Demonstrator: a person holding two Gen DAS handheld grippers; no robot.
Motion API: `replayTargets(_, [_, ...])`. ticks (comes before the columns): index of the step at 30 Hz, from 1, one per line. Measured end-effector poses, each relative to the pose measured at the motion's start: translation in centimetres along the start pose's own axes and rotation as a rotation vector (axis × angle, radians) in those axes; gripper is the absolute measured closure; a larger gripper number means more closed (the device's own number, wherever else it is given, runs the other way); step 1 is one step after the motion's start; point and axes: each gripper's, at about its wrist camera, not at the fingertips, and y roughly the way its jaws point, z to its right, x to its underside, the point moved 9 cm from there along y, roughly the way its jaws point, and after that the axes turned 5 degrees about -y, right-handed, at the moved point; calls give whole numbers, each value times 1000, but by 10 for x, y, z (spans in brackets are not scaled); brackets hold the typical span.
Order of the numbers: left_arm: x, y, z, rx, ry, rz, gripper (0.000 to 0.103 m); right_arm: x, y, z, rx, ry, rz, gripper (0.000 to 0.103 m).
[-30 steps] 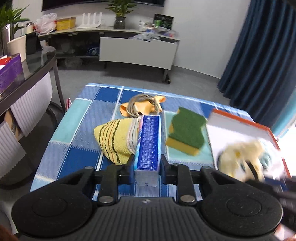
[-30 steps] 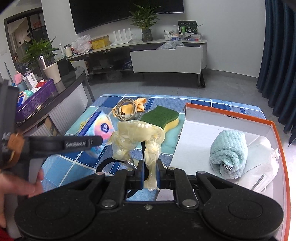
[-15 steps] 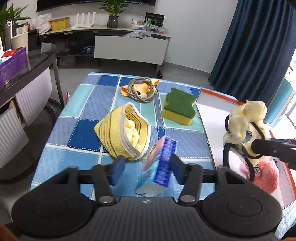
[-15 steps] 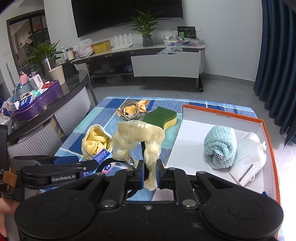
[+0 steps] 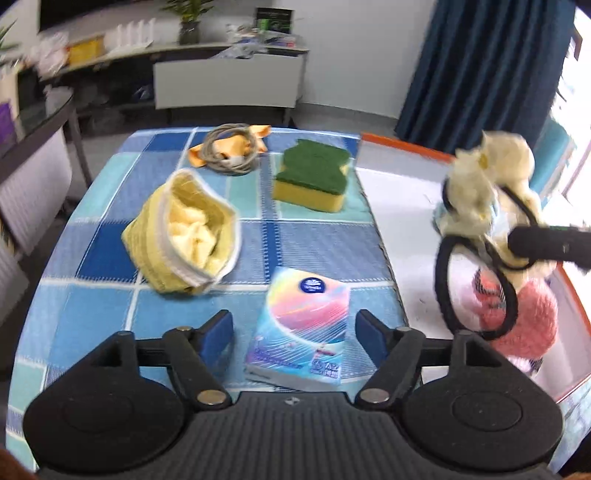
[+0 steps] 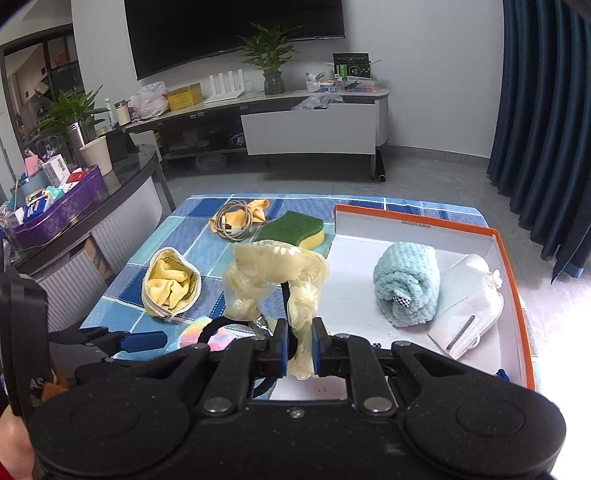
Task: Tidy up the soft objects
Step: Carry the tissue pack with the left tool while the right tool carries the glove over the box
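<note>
Left wrist: tissue pack lies flat, seemingly released

One tissue pack, one sponge, one yellow pouch, one coiled cable, one orange cloth, one scrunchie, one blue rolled towel, one pink rolled towel, one face mask, one box.

Beyond my bench: wall television, potted plant, dark blue curtain, purple tray of small boxes.
</note>
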Motion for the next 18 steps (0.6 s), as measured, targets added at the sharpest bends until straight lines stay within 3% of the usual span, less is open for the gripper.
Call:
replayTargets(2, [2,5,6,-14,35,-4,28,0,-1,1,0,1,1,87])
replayTargets(4, [5,11,7,-41,57,-22,49,0,-2,1,3,0,4,87])
replayTargets(18, [-27,-37,16,-58,18,59,50,-12,-23,9,18,12,61,87])
